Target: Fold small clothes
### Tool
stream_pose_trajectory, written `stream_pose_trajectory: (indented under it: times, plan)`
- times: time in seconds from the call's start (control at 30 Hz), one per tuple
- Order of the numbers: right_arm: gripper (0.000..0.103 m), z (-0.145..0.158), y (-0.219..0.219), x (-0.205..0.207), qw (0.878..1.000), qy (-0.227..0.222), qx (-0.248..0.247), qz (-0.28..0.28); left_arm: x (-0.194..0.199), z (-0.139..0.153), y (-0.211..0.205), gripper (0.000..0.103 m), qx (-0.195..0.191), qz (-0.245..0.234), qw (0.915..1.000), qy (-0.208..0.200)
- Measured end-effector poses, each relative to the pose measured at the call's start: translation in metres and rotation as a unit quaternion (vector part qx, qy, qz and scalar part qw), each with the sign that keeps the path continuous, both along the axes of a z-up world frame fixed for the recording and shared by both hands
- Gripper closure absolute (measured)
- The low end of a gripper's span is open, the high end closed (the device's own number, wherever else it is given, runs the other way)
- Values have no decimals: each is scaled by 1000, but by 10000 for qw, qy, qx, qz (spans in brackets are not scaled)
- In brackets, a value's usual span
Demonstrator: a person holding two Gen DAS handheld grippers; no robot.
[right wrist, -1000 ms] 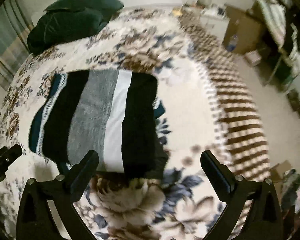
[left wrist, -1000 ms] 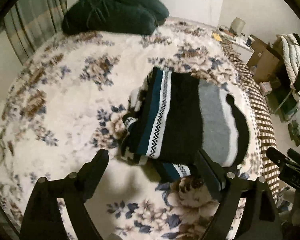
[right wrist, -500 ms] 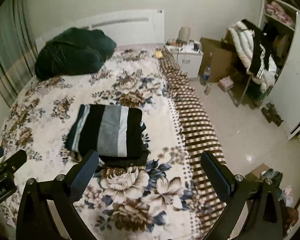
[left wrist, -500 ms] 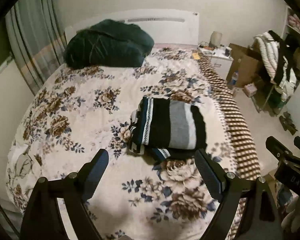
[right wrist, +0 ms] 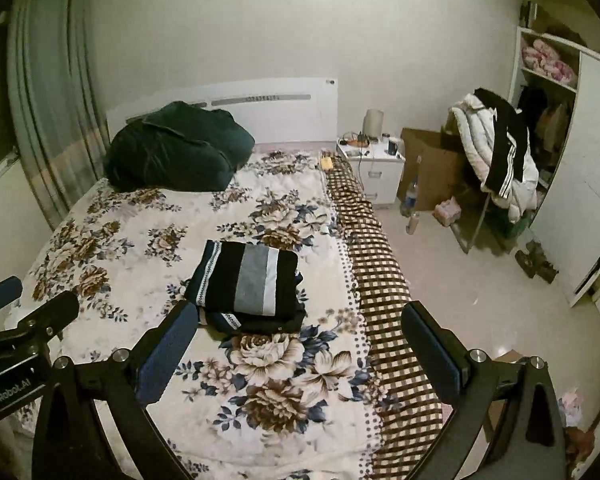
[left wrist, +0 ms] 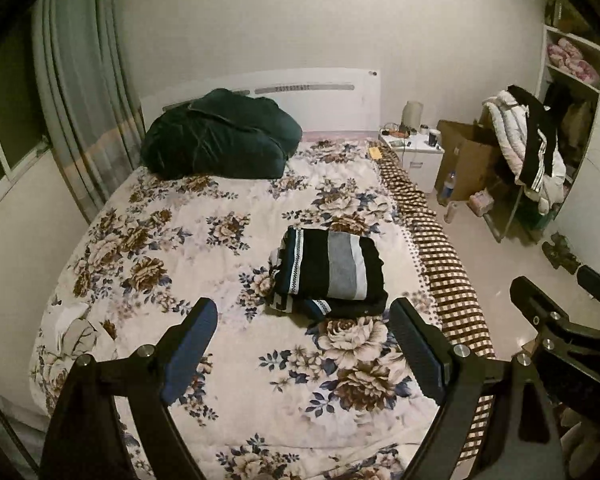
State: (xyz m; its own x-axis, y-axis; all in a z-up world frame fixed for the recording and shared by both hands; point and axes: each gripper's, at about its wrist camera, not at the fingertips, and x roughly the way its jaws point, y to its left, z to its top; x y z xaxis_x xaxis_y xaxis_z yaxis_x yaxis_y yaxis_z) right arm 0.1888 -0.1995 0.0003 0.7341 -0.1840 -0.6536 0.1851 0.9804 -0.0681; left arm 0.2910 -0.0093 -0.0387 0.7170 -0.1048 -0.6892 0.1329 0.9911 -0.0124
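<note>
Left wrist view: the folded striped sweater [left wrist: 330, 270] is seen lying on the floral bed [left wrist: 180, 248], near its right edge. The left claw [left wrist: 304, 340] and right claw [right wrist: 300, 344] are held spread wide, empty, well apart from the sweater.

So the folded clothes [left wrist: 328, 270] sit on the bed [left wrist: 188, 248], toward its right edge, roughly mid-length. Way behind them, up against the headboard [left wrist: 320, 96], there's a bundled blanket [left wrist: 220, 140] on the left side. Right of the bed's head is a nightstand [left wrist: 414, 152], then a cardboard box [left wrist: 466, 160] and a rack of coats [left wrist: 528, 148] further right. Curtains [left wrist: 76, 100] hang left of the bed.
</note>
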Motion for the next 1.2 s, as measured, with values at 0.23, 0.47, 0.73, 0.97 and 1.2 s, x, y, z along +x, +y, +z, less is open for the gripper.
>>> stream_pose_trajectory:
  times: [0.23, 0.47, 0.73, 0.97, 1.2]
  plan:
    - [0, 33, 11, -49, 10000, -33, 70, 9, -31, 16, 5, 14, -19, 61, 9999, -142]
    - [0, 53, 10, -74, 9998, -118, 111, 110, -48, 28, 2, 2, -46, 225, 9992, -313]
    - [0, 63, -4, -73, 9997, -148, 41, 169, -58, 29, 2, 2, -4, 412, 9987, -303]
    - [0, 62, -10, -70, 9996, -103, -3, 269, -62, 28, 4, 2, 58, 539, 9982, -270]
    - [0, 63, -7, -72, 9993, -148, -30, 354, -63, 26, 7, 2, 106, 641, 9976, -225]
